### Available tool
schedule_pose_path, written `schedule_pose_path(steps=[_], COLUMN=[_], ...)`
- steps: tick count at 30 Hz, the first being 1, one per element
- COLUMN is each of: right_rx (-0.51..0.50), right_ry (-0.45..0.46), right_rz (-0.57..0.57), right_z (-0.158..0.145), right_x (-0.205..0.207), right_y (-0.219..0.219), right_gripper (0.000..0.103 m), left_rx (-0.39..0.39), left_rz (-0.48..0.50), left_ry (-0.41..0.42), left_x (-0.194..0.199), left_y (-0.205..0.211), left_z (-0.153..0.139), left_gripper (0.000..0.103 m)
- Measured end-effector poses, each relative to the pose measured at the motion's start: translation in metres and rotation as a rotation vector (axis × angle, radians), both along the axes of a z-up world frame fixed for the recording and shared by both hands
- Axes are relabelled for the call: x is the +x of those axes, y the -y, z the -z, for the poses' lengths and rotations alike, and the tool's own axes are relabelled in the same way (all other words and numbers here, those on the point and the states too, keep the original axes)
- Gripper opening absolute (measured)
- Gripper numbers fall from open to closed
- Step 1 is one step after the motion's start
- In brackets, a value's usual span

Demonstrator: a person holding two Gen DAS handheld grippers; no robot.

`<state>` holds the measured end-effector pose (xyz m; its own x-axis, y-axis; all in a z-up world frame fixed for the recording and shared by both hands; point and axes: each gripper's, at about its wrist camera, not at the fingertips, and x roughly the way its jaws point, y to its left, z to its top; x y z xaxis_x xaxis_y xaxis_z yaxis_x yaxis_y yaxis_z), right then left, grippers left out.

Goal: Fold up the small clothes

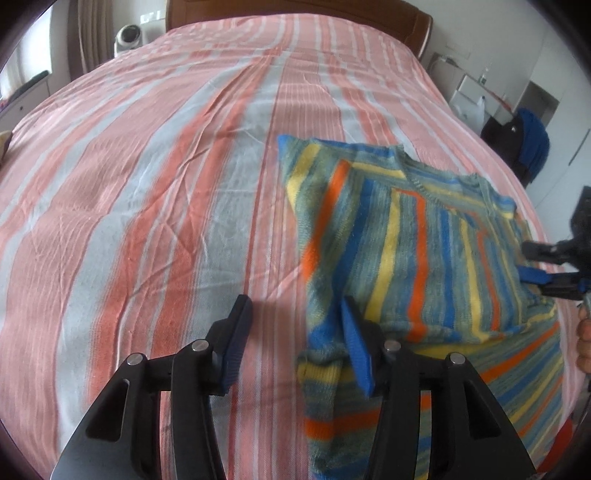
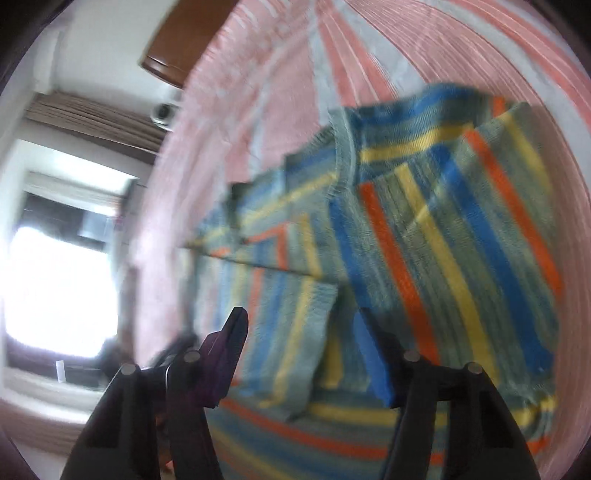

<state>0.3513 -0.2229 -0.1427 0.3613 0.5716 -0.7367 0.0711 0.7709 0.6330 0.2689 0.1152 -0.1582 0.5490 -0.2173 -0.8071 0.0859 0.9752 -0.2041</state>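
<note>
Nearest the left wrist camera, the left gripper (image 1: 295, 332) stands wide open with nothing between its jaws; one blue pad lies against the near edge of the striped sweater (image 1: 413, 236), the other hangs over the bedsheet (image 1: 147, 184). The right gripper (image 2: 301, 345) is likewise spread open and grips nothing, poised just above the sweater's folded sleeve (image 2: 295, 339). The sweater lies partly folded on the right side of the bed. Beyond it the pink-and-white sheet runs to a brown headboard (image 1: 295, 11), with a white fan (image 1: 128, 37) beside the bed.
</note>
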Motion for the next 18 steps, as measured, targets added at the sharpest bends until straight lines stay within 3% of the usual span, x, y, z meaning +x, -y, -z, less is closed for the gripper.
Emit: schedule_pose_path(steps=[1,2,3,6,7,9,12,13,15,17,18], right_rx=[0.004,-0.006,-0.042,-0.141,-0.216,-0.29,-0.291,-0.311,-0.325,-0.269,-0.246], right_ry=[-0.005,-0.006,0.011,0.135,0.175,0.152,0.127,0.14,0.192,0.286,0.301], right_rz=[-0.01,-0.021,-0.046,-0.055,-0.058,-0.08,-0.093,-0.081,-0.077,-0.165,-0.213], right_z=[0.003,0.004,0.002,-0.018,-0.021,-0.009,0.002,-0.005,-0.022,-0.041,-0.042], right_x=[0.002,0.004,0.004,-0.001,0.0,0.004,0.005,0.0,-0.015,-0.035,-0.044], right_y=[-0.004,-0.008,-0.015,-0.022,-0.024,-0.024,-0.019,-0.018,-0.018,-0.032,-0.038], right_gripper=[0.048,0.021,0.004,0.003,0.003,0.005,0.006,0.011,0.02,0.024,0.032], left_rx=[-0.007,-0.016,-0.021,-0.035,-0.033,-0.017,-0.012,-0.022,-0.036,-0.022,-0.017], left_rz=[-0.002,-0.005,-0.006,-0.008,-0.005,0.001,-0.008,-0.013,-0.014,-0.018,-0.024], left_ry=[0.003,0.009,0.014,0.033,0.036,0.036,0.026,0.023,0.014,-0.003,-0.02], left_x=[0.002,0.001,0.001,-0.002,-0.002,-0.002,-0.006,-0.007,-0.012,-0.016,-0.019], left_y=[0.001,0.0,0.0,0.0,0.0,0.005,0.005,0.004,0.002,0.001,-0.002], left_z=[0.0,0.0,0.0,0.0,0.001,-0.001,-0.006,-0.007,-0.01,-0.012,-0.012], left_gripper=[0.052,0.052,0.052,0.055,0.058,0.062,0.066,0.068,0.071,0.072,0.072])
